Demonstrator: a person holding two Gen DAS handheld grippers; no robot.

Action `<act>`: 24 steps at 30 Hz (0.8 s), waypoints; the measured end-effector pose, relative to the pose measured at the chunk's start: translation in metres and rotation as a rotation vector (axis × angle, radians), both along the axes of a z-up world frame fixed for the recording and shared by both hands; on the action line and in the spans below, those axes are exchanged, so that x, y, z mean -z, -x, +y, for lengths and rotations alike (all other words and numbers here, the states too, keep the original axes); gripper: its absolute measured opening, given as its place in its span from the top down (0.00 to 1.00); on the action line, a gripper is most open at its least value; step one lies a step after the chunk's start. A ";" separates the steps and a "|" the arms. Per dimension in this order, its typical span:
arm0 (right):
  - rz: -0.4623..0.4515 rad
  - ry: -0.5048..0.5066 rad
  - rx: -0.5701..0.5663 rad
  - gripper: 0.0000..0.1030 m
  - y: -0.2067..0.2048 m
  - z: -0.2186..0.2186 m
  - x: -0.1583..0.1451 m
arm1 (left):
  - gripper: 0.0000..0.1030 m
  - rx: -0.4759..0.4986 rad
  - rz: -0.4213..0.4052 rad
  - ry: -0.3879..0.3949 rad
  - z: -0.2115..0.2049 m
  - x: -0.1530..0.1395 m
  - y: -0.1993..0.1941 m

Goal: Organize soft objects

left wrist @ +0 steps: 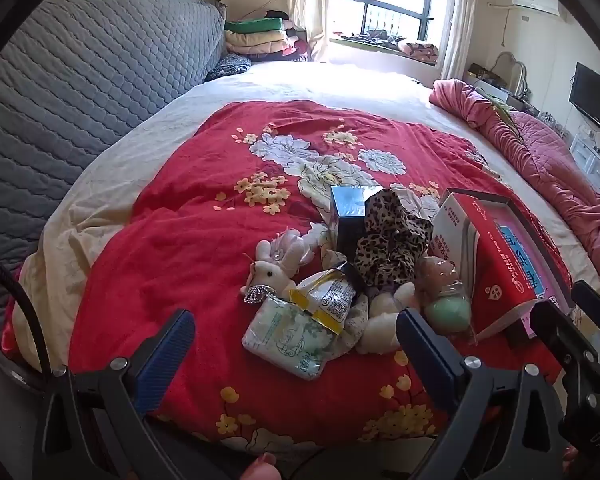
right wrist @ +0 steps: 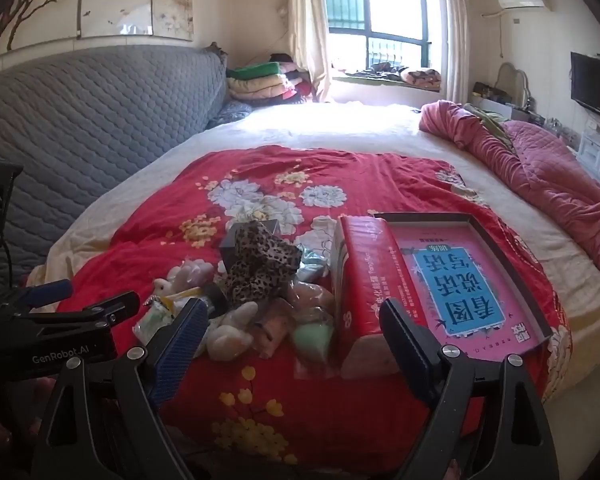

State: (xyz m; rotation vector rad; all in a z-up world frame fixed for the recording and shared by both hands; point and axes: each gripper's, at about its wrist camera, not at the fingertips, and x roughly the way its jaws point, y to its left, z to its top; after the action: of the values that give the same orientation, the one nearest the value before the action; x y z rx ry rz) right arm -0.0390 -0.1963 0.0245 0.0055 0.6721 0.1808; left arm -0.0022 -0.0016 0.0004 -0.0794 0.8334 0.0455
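A heap of small things lies on the red floral blanket point(left wrist: 204, 216): a white plush rabbit point(left wrist: 270, 274), a tissue pack point(left wrist: 288, 336), a yellow snack bag point(left wrist: 328, 300), a leopard-print cloth point(left wrist: 392, 240), a white plush toy point(left wrist: 384, 320) and a green sponge in plastic point(left wrist: 448, 310). My left gripper point(left wrist: 296, 344) is open and empty, hovering just before the heap. My right gripper point(right wrist: 292, 328) is open and empty near the sponge point(right wrist: 312, 338), the white plush point(right wrist: 230, 334) and the red tissue box point(right wrist: 370, 272).
A shallow box lid holding a pink book point(right wrist: 468, 280) lies right of the red tissue box point(left wrist: 496, 268). A dark blue box point(left wrist: 350, 216) stands behind the heap. A pink quilt point(right wrist: 540, 176) is bunched at the right, a grey headboard point(left wrist: 80, 100) on the left.
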 end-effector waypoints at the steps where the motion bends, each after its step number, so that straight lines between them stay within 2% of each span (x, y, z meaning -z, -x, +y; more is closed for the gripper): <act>1: 0.009 -0.002 0.003 0.14 -0.001 0.000 0.001 | 0.02 -0.001 0.012 0.004 0.001 0.003 0.000; 8: 0.041 0.014 0.011 0.14 -0.005 0.001 0.005 | 0.02 0.001 0.038 0.010 -0.001 0.003 -0.005; 24: 0.052 0.017 0.031 0.14 -0.005 -0.004 0.006 | 0.02 0.021 0.026 -0.004 -0.009 0.002 -0.001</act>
State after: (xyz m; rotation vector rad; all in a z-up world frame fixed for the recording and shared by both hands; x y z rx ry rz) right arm -0.0336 -0.2007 0.0189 0.0039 0.7247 0.1456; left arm -0.0010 -0.0109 -0.0020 -0.0660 0.8600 0.0285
